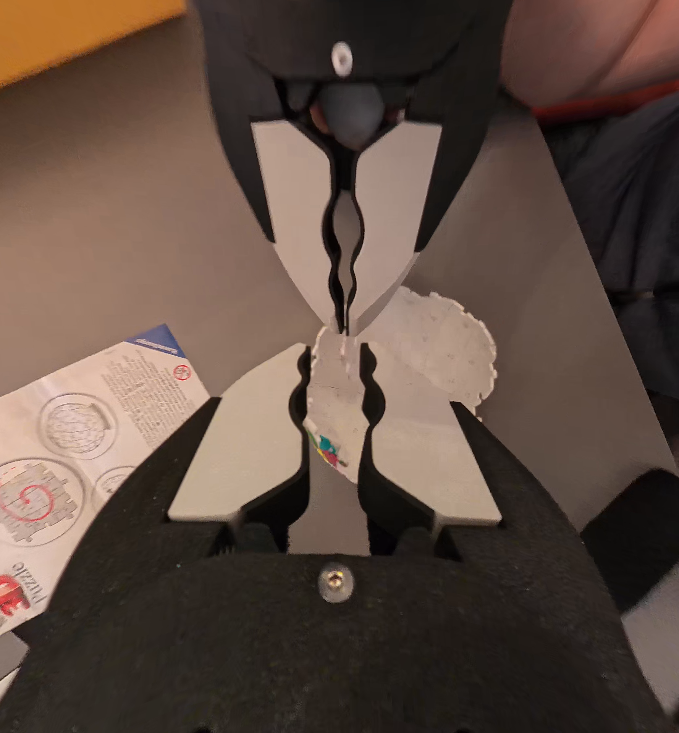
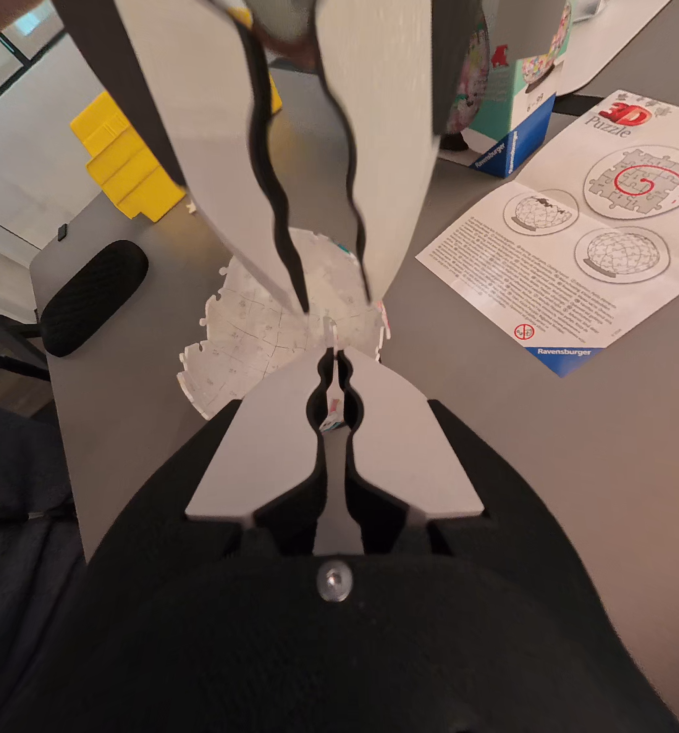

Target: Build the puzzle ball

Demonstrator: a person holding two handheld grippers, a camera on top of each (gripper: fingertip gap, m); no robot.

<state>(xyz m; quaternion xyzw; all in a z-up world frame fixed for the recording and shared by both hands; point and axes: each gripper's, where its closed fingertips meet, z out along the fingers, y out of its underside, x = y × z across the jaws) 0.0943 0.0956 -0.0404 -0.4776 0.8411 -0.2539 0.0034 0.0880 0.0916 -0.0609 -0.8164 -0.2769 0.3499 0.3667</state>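
A partly built puzzle ball shell (image 1: 429, 357), white on its inner side, is held above the grey table (image 1: 131, 238). My left gripper (image 1: 336, 349) is shut on a strip of the shell's rim (image 1: 332, 400), where some coloured print shows. My right gripper (image 1: 344, 331) comes in from the opposite side, tip to tip with the left, and is shut on a small puzzle piece (image 2: 333, 331) seen edge-on at the shell's rim. In the right wrist view the shell (image 2: 250, 329) lies behind my right gripper (image 2: 336, 353), and the left gripper (image 2: 336, 305) reaches down from above.
A folded instruction sheet (image 2: 568, 238) lies on the table, also in the left wrist view (image 1: 72, 436). The puzzle box (image 2: 520, 119) stands at the back right. A yellow block (image 2: 127, 170) and a black case (image 2: 92, 293) lie left, near the table edge. A person's arm (image 1: 607, 47) shows. Less than 4 cm separates the two grippers' tips.
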